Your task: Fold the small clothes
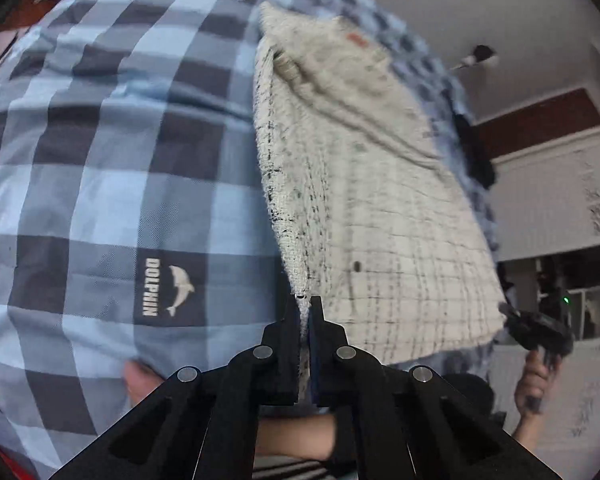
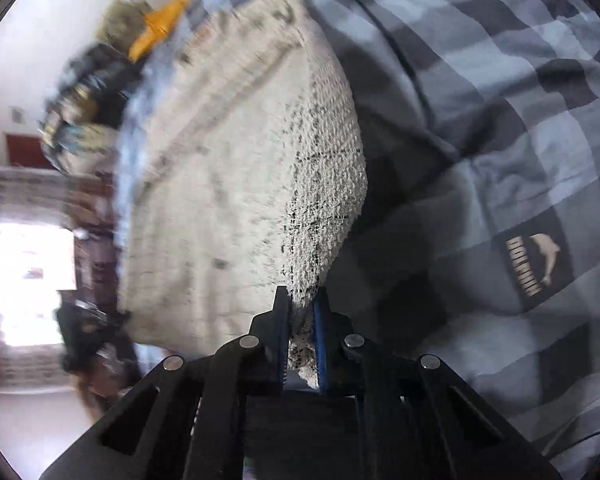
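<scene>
- Cream checked garment [image 1: 364, 184]: one hem corner is pinched in the left gripper [image 1: 305, 300], jaws closed to a sliver on it; the other corner is bunched in the right gripper [image 2: 302, 300], clamped on a thicker wad.
- From both grippers the cloth runs forward and away, its long axis pointing towards the far end with the small red label [image 1: 356, 40].
- Neither hand is nearer; the held edge spans between them.
- Blue plaid bedspread [image 1: 100, 160] lies under it, open to either side; an orange item [image 2: 164, 24] sits beyond.
</scene>
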